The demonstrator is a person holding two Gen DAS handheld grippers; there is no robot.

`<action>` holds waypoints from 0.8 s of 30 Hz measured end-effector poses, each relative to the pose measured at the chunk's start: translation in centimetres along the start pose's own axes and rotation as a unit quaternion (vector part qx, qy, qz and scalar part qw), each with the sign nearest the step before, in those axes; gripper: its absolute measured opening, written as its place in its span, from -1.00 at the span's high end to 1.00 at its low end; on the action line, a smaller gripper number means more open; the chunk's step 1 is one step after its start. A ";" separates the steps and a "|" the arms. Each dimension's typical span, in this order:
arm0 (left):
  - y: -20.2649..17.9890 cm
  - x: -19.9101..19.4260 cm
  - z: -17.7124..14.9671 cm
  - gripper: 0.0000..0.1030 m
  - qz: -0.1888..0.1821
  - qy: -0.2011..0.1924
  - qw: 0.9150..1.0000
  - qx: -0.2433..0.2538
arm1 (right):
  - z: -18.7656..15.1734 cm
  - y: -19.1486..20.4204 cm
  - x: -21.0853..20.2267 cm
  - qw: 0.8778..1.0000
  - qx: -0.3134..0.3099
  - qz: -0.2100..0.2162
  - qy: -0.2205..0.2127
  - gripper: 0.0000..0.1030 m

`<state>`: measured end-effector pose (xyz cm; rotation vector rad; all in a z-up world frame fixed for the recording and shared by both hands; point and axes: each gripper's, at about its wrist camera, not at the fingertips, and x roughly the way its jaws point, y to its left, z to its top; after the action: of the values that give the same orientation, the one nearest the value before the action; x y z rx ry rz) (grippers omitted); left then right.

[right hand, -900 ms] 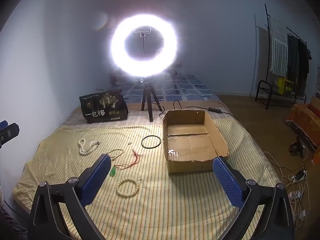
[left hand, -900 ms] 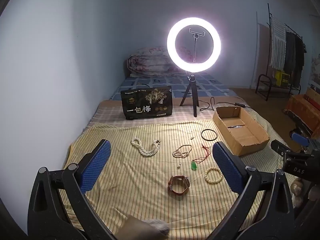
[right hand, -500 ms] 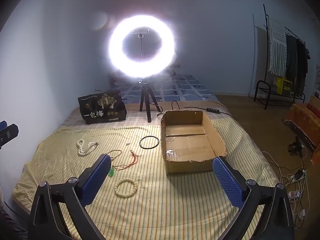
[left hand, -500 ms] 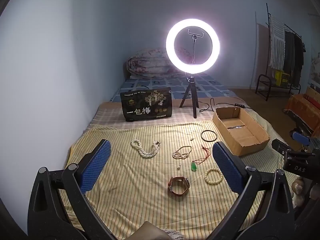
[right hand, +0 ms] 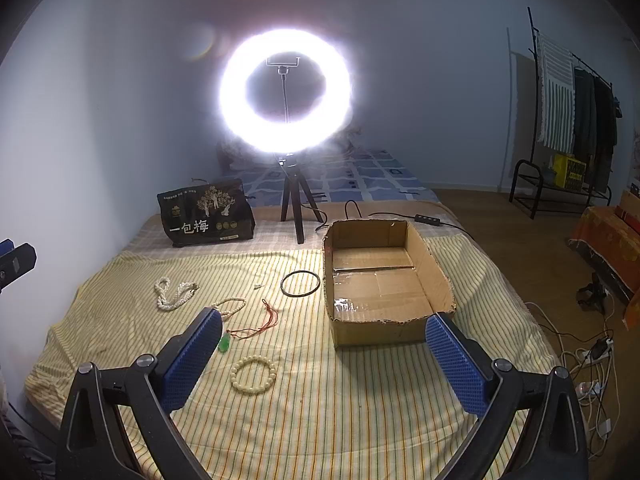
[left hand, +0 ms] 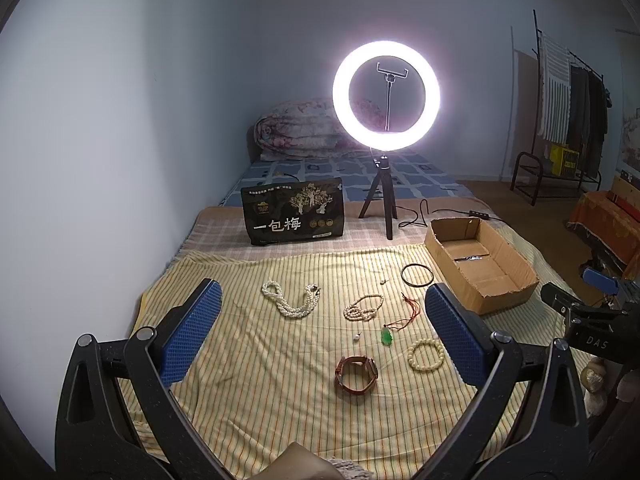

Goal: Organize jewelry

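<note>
Both grippers hung over the bed with fingers spread wide, the left gripper [left hand: 320,332] and the right gripper [right hand: 324,356] holding nothing. Their pads were blue and dimpled. Between the left fingers lay a brown leather watch [left hand: 356,374], curled on its side. Around it on the striped sheet [left hand: 248,380] lay a round bead bracelet [right hand: 254,372], a green pendant [left hand: 386,336] on red cord and a pearl necklace [left hand: 291,300]. The cardboard box [right hand: 384,280] ran lengthwise away from the right gripper.

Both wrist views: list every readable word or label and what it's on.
"一包梅": large white characters on the black snack bag.
"DAS": on the right gripper's black body, seen from the left wrist view.
Small print on the bag and on the yellow crate: too small to read.
</note>
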<state>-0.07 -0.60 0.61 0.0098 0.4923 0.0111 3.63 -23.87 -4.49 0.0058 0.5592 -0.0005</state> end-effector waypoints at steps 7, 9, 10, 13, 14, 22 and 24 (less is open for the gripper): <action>-0.1 0.0 0.3 -1.00 0.001 -0.002 1.000 0.000 | 0.0 -0.1 -0.1 1.000 0.001 0.000 0.000 -0.99; -0.1 0.1 0.5 -1.00 0.001 -0.002 1.000 -0.001 | 0.1 -0.1 0.0 1.000 0.001 0.001 0.001 -0.99; 0.0 0.0 0.1 -1.00 0.001 -0.003 1.000 0.001 | 0.0 -0.1 0.0 1.000 0.001 0.001 0.001 -0.99; -0.2 0.0 0.4 -1.00 0.001 -0.002 1.000 0.000 | 0.1 -0.1 0.0 1.000 0.002 0.001 0.002 -0.99; -0.2 0.1 0.6 -1.00 0.001 -0.002 1.000 0.000 | 0.1 -0.1 0.0 1.000 0.002 0.001 0.003 -0.99; 0.0 -0.1 -0.1 -1.00 0.000 -0.004 1.000 0.000 | 0.0 0.0 0.1 1.000 0.001 0.004 0.009 -0.99; 0.0 -0.1 0.0 -1.00 0.000 -0.004 1.000 0.000 | 0.1 0.0 0.2 1.000 0.001 0.004 0.010 -0.99</action>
<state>-0.13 -0.63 0.64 0.0095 0.4837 0.0117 3.86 -23.87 -4.50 0.0110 0.5787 0.0070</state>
